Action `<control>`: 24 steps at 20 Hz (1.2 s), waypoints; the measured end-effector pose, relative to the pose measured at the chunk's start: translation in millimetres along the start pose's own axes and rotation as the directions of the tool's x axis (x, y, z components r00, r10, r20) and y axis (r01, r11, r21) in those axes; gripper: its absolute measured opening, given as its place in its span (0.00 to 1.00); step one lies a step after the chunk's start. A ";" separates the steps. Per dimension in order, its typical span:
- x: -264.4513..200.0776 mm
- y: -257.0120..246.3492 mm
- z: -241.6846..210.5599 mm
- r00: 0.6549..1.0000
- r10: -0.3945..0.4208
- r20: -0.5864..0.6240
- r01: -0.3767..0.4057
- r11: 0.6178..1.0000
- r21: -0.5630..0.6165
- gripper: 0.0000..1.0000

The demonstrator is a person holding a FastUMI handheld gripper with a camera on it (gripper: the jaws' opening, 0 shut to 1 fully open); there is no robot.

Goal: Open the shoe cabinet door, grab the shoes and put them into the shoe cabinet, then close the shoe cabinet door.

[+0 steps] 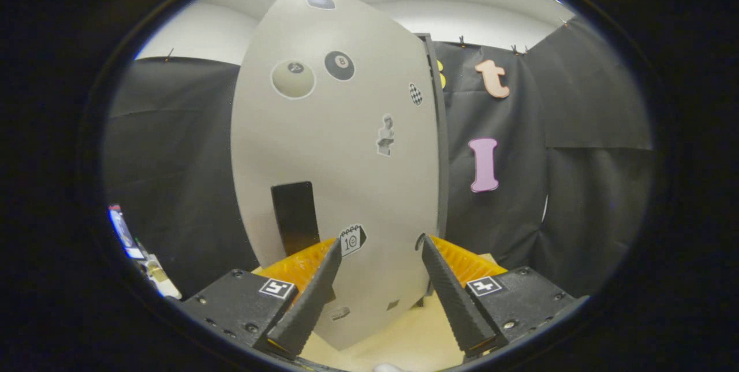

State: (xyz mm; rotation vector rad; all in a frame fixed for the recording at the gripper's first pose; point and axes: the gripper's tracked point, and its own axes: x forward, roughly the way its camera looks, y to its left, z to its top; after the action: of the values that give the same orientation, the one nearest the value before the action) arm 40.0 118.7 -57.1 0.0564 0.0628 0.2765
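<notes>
1. Just ahead of my gripper (380, 242) stands the shoe cabinet (323, 147), its pale door (346, 187) shut and facing me.
2. My fingers are spread apart, gripping nothing, with the door's lower part framed between the tips.
3. I see stickers on the door and a dark rectangular patch (295, 216) above my left finger.
4. The cabinet stands on a light floor (404, 337).

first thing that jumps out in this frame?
The tall grey shoe cabinet door, dotted with stickers including a black 8-ball sticker, stands just ahead of the tongs. A black rectangular handle sits low on it, just beyond the left finger. The tongs are open, gripping nothing.
</notes>
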 end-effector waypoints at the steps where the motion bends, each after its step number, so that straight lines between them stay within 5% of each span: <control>1: 6.4 7.9 -1.5 1.000 0.011 -0.012 -0.011 1.000 0.004 0.95; 11: 68.3 80.9 12.2 0.996 0.089 0.005 -0.088 0.994 -0.058 0.98; 24: 38.1 62.8 20.4 0.999 0.047 -0.001 -0.047 0.996 -0.076 0.98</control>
State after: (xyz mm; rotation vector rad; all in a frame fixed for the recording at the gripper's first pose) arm 60.9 188.4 -34.8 -0.0182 0.0504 0.3259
